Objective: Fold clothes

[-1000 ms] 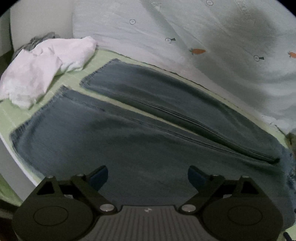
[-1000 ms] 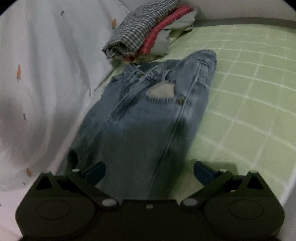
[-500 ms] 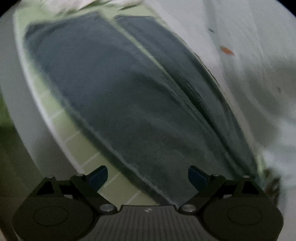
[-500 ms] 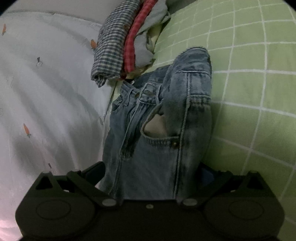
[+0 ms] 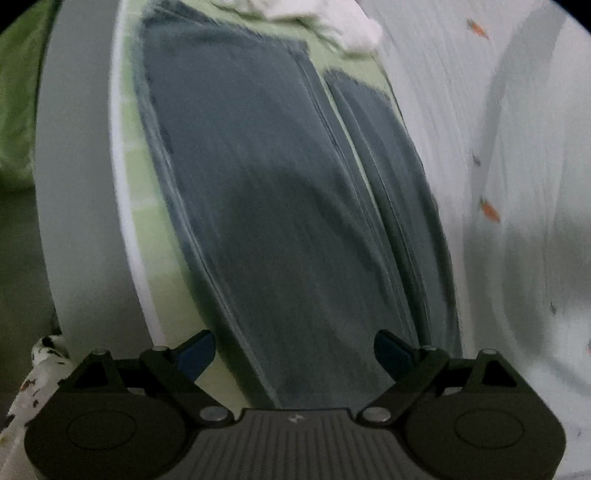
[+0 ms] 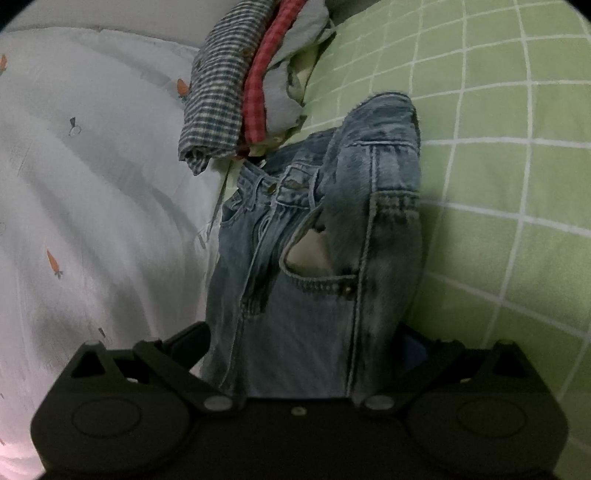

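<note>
A pair of blue jeans lies on a green checked bed sheet. The left wrist view shows the two legs [image 5: 280,206] stretched away from me, side by side. My left gripper [image 5: 294,352] is open and empty, low over the near leg. The right wrist view shows the waist and pocket end [image 6: 317,258], with the near hip side bunched up. My right gripper [image 6: 310,347] is open, its jaws on either side of the denim; the right finger is partly hidden behind the fabric.
A white quilt [image 6: 92,184] with small carrot prints lies along the jeans. A stack of folded checked shirts [image 6: 236,85] sits beyond the waistband. A white garment [image 5: 332,22] lies past the leg hems. The bed edge [image 5: 81,184] runs at the left.
The left gripper swung round, so it now looks along the legs from nearer the bed edge. The right gripper moved forward to the waist; the hip side rose and folded up.
</note>
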A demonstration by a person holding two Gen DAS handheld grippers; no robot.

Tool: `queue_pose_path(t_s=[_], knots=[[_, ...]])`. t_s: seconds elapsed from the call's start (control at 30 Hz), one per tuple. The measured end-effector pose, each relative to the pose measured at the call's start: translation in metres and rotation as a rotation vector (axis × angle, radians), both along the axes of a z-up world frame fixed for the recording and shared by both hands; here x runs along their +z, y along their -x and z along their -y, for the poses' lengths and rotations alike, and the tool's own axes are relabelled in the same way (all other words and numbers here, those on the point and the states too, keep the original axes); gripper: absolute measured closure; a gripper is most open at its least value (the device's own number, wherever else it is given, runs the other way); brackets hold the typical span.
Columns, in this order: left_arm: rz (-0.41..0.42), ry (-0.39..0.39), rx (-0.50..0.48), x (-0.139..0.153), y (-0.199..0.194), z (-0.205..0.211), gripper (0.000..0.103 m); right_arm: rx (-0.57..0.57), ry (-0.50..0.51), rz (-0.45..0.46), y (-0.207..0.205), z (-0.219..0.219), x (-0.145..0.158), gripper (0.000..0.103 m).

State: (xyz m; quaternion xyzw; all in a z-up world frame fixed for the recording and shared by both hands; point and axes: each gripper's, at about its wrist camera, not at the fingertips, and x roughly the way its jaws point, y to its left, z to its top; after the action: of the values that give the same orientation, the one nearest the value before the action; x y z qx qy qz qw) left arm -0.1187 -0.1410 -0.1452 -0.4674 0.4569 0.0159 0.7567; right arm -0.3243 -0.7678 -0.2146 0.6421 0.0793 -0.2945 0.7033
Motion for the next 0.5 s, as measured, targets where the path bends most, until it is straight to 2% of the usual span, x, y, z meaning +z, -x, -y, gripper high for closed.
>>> queue_pose_path(t_s=[0.17,0.3,0.4,0.5], knots=[[0.051,0.05,0.1,-0.006,-0.012,-0.023,0.01,-0.037,-0.007,-0.001,-0.001,0.0,0.0,0.0],[0.087,0.061,0.163,-0.009,-0.027,-0.034,0.01,-0.15,-0.079,0.024,0.004,0.007,-0.003,0.0],[0.122,0.076,0.221,-0.011,-0.028,-0.046,0.01,-0.234,-0.049,-0.044,0.003,0.019,0.004,0.0],[0.159,0.089,0.261,-0.013,-0.028,-0.053,0.01,-0.264,-0.008,-0.141,-0.009,0.036,0.012,0.0]])
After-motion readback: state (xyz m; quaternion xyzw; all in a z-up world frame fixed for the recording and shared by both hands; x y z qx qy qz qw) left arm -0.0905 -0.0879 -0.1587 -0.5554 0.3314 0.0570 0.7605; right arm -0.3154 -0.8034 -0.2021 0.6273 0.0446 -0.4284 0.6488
